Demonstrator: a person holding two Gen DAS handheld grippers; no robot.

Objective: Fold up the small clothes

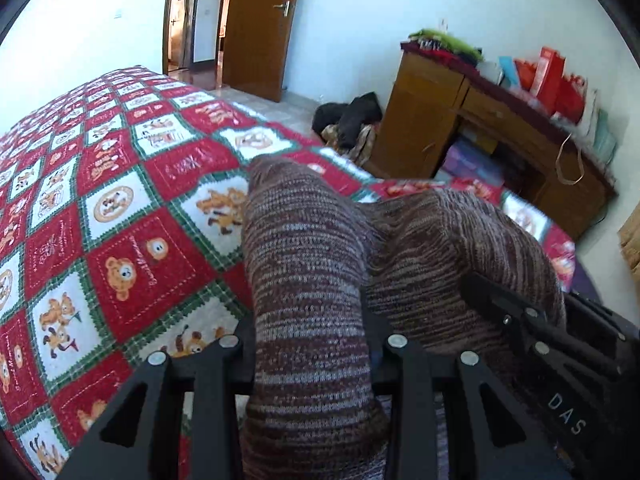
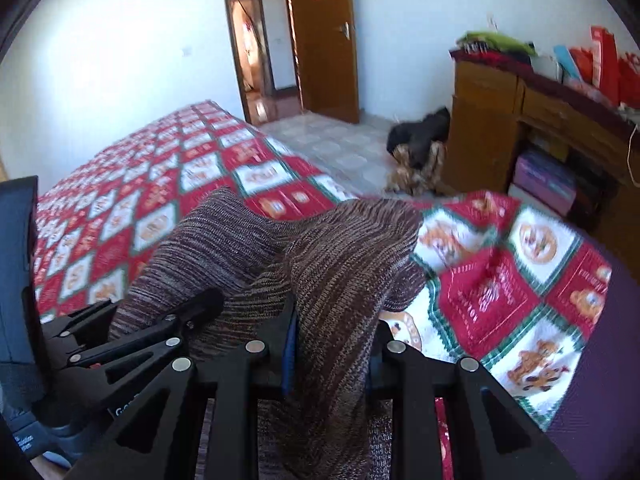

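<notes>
Knit garment (image 1: 312,280) pinched between both grippers' fingers (image 2: 256,360), above the bedspread (image 1: 120,220).

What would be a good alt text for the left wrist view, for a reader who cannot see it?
The left hand-held gripper is shut on a brown striped knit garment, held above a bed with a red, white and green teddy-bear quilt. The right hand-held gripper grips the same garment; behind stand a wooden desk and a door.

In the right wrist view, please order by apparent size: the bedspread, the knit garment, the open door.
1. bedspread
2. knit garment, which lies nearest the camera, so it looks enlarged
3. open door
</notes>
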